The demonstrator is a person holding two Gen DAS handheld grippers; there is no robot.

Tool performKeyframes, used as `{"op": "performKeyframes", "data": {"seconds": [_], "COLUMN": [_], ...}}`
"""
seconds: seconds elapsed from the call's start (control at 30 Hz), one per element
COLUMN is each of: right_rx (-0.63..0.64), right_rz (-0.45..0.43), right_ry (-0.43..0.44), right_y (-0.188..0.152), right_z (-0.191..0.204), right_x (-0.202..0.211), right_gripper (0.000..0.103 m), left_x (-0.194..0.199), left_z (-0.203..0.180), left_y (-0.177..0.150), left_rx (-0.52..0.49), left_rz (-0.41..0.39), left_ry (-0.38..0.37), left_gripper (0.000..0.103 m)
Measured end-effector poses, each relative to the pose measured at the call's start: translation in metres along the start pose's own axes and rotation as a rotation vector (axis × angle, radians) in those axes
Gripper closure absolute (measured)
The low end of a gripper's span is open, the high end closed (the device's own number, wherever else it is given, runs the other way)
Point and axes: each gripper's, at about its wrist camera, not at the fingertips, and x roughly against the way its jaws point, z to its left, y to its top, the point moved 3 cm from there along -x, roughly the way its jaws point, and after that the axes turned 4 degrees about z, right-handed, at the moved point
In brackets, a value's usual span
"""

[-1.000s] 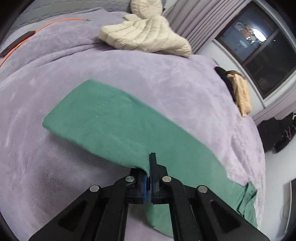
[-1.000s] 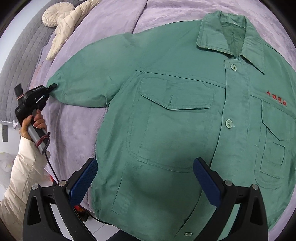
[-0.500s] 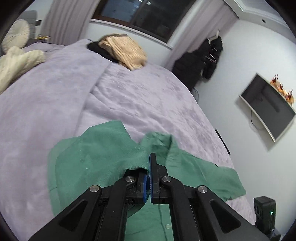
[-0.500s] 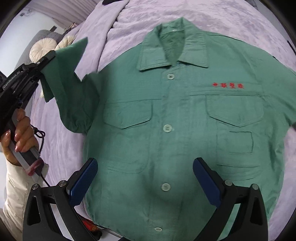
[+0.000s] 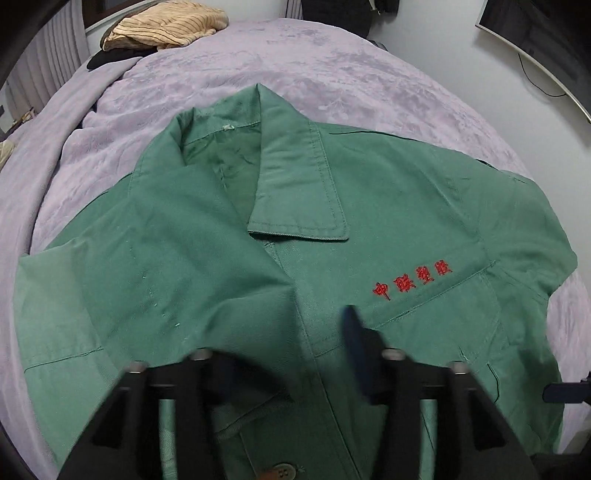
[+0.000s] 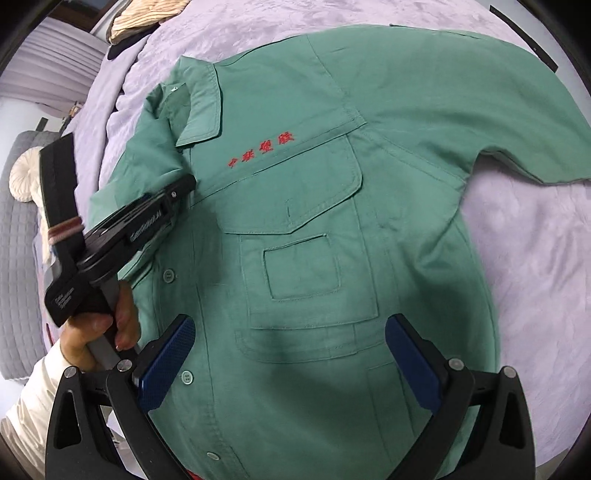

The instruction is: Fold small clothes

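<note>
A green button-up shirt with red embroidered characters lies face up on the lilac bed cover. Its one sleeve is folded across the chest, with the cuff edge near the placket. My left gripper hovers over that cuff, blurred, its jaws opening; the cloth drapes over the left finger and no pad presses it. In the right wrist view the left gripper points at the chest beside the collar, held by a hand. My right gripper stands open above the lower shirt front, holding nothing.
The other sleeve lies spread out to the right. A tan striped garment sits on a dark item at the bed's far end. A wall screen hangs at the right. A cream cushion and a grey quilted headboard are at the left.
The left gripper swung the sleeve over onto the shirt front, rolled, and its jaws parted from the cuff. The right gripper drifted across the shirt towards the chest pocket side and stayed open.
</note>
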Motion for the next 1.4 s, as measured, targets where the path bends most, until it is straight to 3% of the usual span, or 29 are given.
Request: {"op": "performKeyframes", "data": {"seconds": [0.03, 0.13, 0.27, 0.33, 0.43, 0.57, 0.63, 0.67, 0.73, 0.77, 0.8, 0.87, 0.93, 0.97, 1.1, 1.23, 1.27, 1.33, 1.37, 1.4], "right_rx": [0.009, 0.068, 0.254, 0.401, 0.614, 0.83, 0.9, 0.933, 0.947, 0.923, 0.881, 0.746, 0.518, 0.347, -0.139, -0.533, -0.598, -0.612, -0.595, -0.564], "right_rz": [-0.004, -0.037, -0.114, -0.148, -0.191, -0.209, -0.219, -0.22, -0.211, -0.192, -0.194, -0.247, -0.259, -0.254, -0.197, -0.143, -0.142, -0.136, -0.135, -0.129], "right_ry": [-0.006, -0.034, -0.106, -0.17, -0.281, -0.425, -0.501, -0.553, -0.557, -0.498, -0.465, -0.358, -0.173, -0.03, 0.301, 0.486, 0.531, 0.544, 0.536, 0.519], "right_y": [0.002, 0.018, 0.041, 0.051, 0.053, 0.052, 0.055, 0.057, 0.062, 0.065, 0.067, 0.077, 0.089, 0.095, 0.083, 0.053, 0.046, 0.039, 0.036, 0.036], "right_z": [0.002, 0.018, 0.058, 0.097, 0.142, 0.182, 0.192, 0.194, 0.197, 0.197, 0.195, 0.188, 0.165, 0.143, 0.07, 0.007, -0.005, -0.011, -0.009, -0.005], "right_x": [0.0, 0.004, 0.008, 0.0, -0.02, -0.065, -0.089, -0.103, -0.115, -0.114, -0.108, -0.083, -0.057, -0.046, -0.056, -0.087, -0.089, -0.085, -0.081, -0.075], "right_gripper": [0.001, 0.001, 0.001, 0.001, 0.001, 0.001, 0.001, 0.004, 0.026, 0.075, 0.097, 0.097, 0.097, 0.097, 0.097, 0.092, 0.092, 0.089, 0.076, 0.053], "left_x": [0.011, 0.034, 0.076, 0.084, 0.079, 0.059, 0.05, 0.048, 0.05, 0.052, 0.056, 0.064, 0.067, 0.067, 0.066, 0.068, 0.069, 0.075, 0.079, 0.082], "left_z": [0.001, 0.008, 0.057, 0.091, 0.128, 0.153, 0.157, 0.16, 0.17, 0.177, 0.187, 0.206, 0.225, 0.233, 0.245, 0.255, 0.256, 0.255, 0.252, 0.249], "left_y": [-0.002, 0.001, -0.024, -0.049, -0.089, -0.127, -0.131, -0.13, -0.127, -0.126, -0.126, -0.129, -0.137, -0.141, -0.143, -0.143, -0.143, -0.147, -0.151, -0.155], "left_rx": [-0.011, -0.041, 0.054, 0.131, 0.165, 0.169, 0.171, 0.181, 0.243, 0.289, 0.352, 0.454, 0.53, 0.565, 0.593, 0.58, 0.571, 0.544, 0.524, 0.506], "left_rz": [-0.011, -0.047, -0.063, -0.027, 0.064, 0.168, 0.177, 0.164, 0.123, 0.108, 0.091, 0.073, 0.075, 0.081, 0.077, 0.077, 0.083, 0.099, 0.109, 0.121], "left_ry": [0.019, 0.034, 0.113, 0.19, 0.322, 0.411, 0.452, 0.472, 0.514, 0.526, 0.525, 0.499, 0.469, 0.439, 0.409, 0.369, 0.354, 0.335, 0.325, 0.316], "left_gripper": [0.013, 0.013, 0.013, 0.013, 0.013, 0.013, 0.013, 0.013, 0.013, 0.013, 0.013, 0.013, 0.01, 0.006, 0.004, 0.004, 0.004, 0.004, 0.004, 0.004]}}
